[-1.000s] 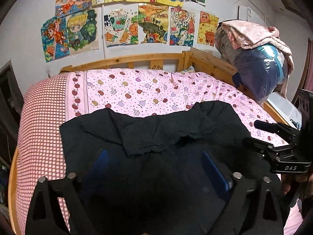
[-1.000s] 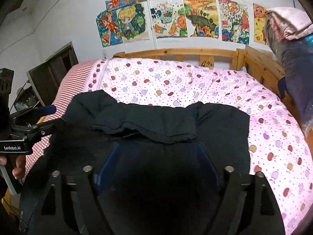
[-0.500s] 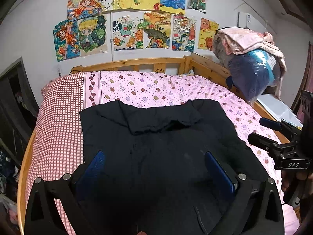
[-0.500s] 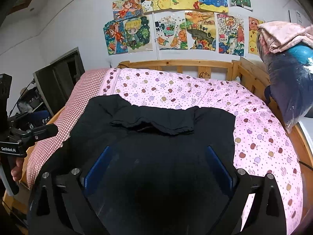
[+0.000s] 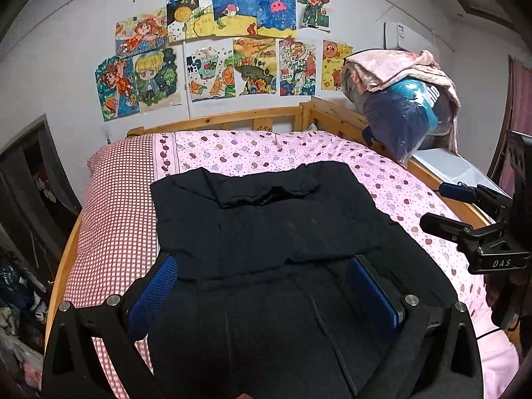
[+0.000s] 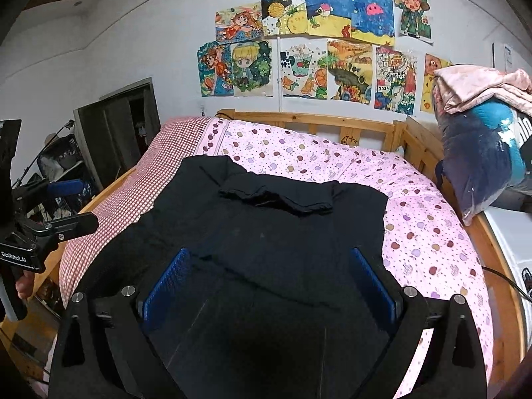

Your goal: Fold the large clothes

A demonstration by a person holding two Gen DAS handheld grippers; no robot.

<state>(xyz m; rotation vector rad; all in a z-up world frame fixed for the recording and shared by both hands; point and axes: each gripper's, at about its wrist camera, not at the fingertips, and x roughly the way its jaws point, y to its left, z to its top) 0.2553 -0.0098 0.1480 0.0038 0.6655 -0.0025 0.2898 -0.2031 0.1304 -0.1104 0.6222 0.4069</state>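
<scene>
A large black garment (image 5: 266, 219) lies spread on the pink dotted bedcover (image 5: 266, 149), and a folded-over strip of it (image 6: 276, 196) sits at the far end. My left gripper (image 5: 262, 286) hovers over the garment's near part, open, its blue pads (image 5: 151, 296) wide apart and empty. My right gripper (image 6: 269, 282) hangs open over the same garment (image 6: 282, 239) with nothing between its pads (image 6: 372, 286). Each gripper shows in the other's view: the right one (image 5: 432, 206) at the bed's right side, the left one (image 6: 88, 203) at the left side.
A wooden headboard (image 5: 232, 121) and side rail (image 6: 498, 259) frame the bed. A plastic-wrapped bedding bundle (image 5: 399, 113) towers at the right. A dark cabinet (image 6: 116, 133) and clutter stand to the left. A red checked cover (image 5: 116, 199) lies along the bed's left side.
Both grippers have drawn back and up from the garment, so more of the bed and wall shows. The right jaws widened. The garment stays flat on the bed.
</scene>
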